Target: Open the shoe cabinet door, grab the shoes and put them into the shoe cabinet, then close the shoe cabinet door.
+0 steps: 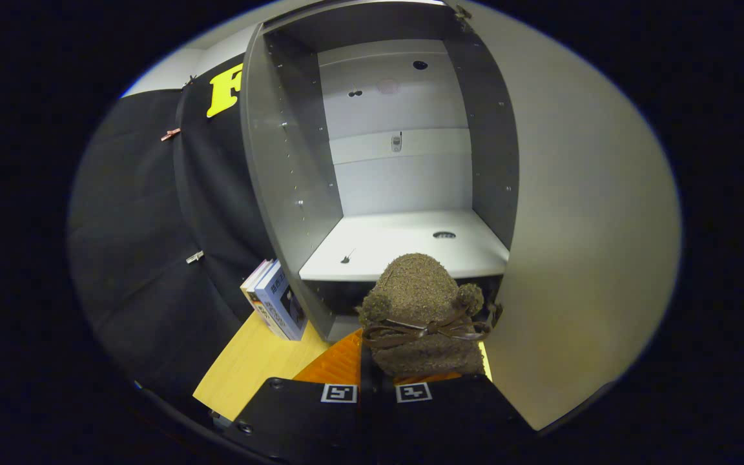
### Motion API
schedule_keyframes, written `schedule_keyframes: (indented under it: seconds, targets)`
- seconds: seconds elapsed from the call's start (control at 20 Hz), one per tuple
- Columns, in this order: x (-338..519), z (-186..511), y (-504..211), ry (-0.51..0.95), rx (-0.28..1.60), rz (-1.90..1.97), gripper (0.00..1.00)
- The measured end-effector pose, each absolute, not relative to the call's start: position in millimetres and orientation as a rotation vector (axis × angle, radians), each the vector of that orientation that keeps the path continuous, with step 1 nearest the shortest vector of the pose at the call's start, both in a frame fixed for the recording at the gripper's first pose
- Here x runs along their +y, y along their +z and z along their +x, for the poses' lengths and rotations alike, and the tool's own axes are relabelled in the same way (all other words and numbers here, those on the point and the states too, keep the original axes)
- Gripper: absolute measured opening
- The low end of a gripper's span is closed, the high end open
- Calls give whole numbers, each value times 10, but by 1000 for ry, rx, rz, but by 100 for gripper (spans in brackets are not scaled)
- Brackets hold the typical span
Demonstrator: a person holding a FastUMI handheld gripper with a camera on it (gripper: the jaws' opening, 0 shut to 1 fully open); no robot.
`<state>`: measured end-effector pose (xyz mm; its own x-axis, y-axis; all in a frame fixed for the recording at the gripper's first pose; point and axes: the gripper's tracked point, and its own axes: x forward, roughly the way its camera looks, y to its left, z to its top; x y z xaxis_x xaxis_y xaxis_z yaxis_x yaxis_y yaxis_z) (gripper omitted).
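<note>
A fuzzy brown shoe (425,316) with a bow lace and two pompoms is held clenched between the fingers of the gripper (375,392), just in front of the open shoe cabinet (294,187) and below the front edge of its white shelf (404,248). The shoe would best be lifted above that edge and carried well onto the shelf before release, clear of the swung-open door (578,213). The cabinet's walls are smooth grey panels; books (275,303) lean at its foot.
</note>
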<state>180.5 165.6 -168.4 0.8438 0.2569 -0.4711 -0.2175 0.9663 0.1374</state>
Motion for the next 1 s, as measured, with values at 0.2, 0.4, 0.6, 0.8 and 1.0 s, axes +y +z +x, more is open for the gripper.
schedule_keyframes:
  seconds: [0.2, 0.4, 0.6, 0.8, 1.0]
  targets:
    - [1748, 2500, -1449, 224, 492, 76, 7]
    - [1944, 3139, -1492, 247, 518, 6, 7]
    - [2021, 3642, -1677, 238, 539, -51, 7]
    - [2000, 4126, -1950, 190, 578, -71, 7]
    - [2053, 4484, -2121, 169, 617, -68, 7]
